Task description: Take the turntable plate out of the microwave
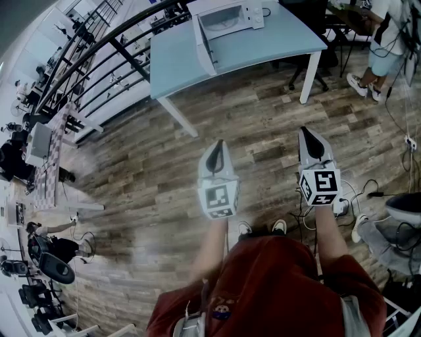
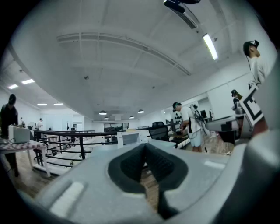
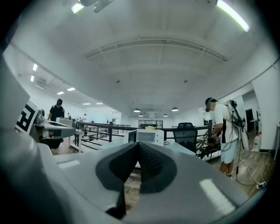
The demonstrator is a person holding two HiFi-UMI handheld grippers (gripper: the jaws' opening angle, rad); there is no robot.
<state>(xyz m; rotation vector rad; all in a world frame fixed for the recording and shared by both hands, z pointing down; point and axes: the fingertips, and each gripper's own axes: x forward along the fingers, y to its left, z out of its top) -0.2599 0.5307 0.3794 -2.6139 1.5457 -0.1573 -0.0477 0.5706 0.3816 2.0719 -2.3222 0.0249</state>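
A white microwave (image 1: 230, 16) stands at the far end of a light blue table (image 1: 177, 62), its door (image 1: 203, 45) swung open to the left. The turntable plate cannot be made out inside it. My left gripper (image 1: 218, 146) and right gripper (image 1: 308, 135) are held level side by side over the wooden floor, well short of the table, both shut with nothing between the jaws. The microwave (image 2: 130, 138) shows small and far off beyond the closed left gripper (image 2: 145, 146), and the microwave (image 3: 146, 135) likewise beyond the closed right gripper (image 3: 139, 144).
A black office chair (image 1: 309, 13) stands behind the table's right end. A person (image 1: 388, 39) stands at the far right. A black railing (image 1: 99, 52) runs along the left. Cables (image 1: 368, 191) lie on the floor to my right.
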